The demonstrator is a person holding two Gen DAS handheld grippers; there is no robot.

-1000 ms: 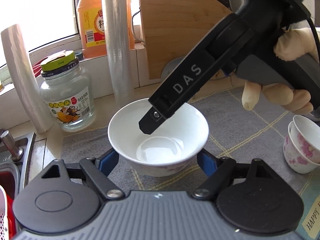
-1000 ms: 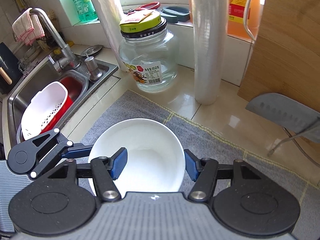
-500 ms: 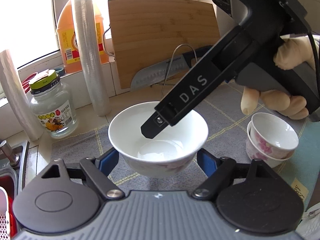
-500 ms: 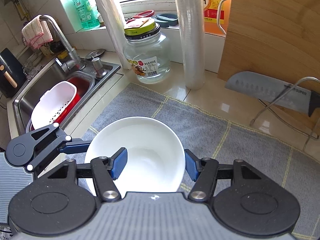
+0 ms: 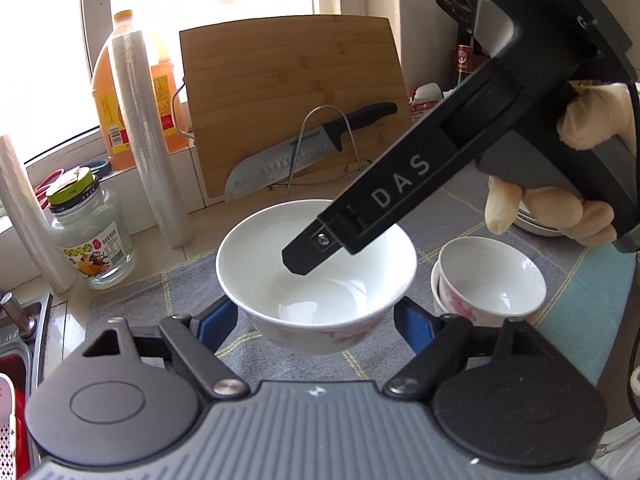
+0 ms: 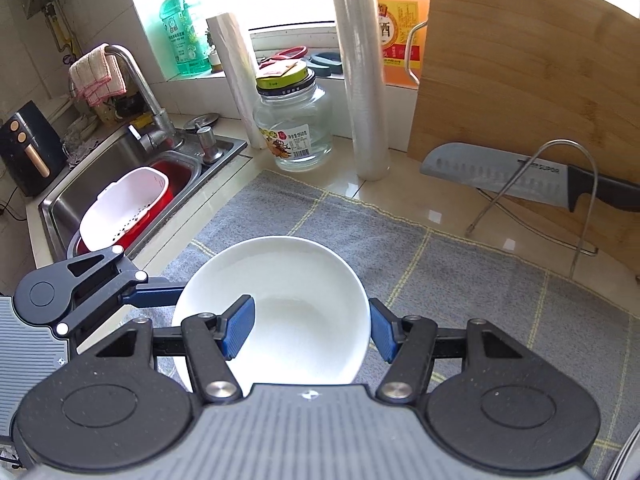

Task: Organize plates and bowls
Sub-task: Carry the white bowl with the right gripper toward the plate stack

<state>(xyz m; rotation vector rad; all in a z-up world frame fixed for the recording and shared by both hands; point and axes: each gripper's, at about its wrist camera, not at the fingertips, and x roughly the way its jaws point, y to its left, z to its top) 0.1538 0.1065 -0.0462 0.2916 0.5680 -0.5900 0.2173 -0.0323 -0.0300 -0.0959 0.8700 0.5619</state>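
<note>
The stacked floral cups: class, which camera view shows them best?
The left wrist view: the stacked floral cups stand whole on the grey mat, beside the held white bowl. The right wrist view does not show them.

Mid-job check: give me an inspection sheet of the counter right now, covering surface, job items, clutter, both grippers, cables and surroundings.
Surface: grey checked mat on a tiled counter.
Job's things: white bowl held off the mat; stacked floral cups beside it.
Clutter: glass jar, film rolls, cutting board, knife on a wire stand.
Grippers: left gripper shut on the bowl's sides; right gripper shut on its rim.
Cables: black cable at right edge.
Surroundings: sink, faucet, window.
</note>
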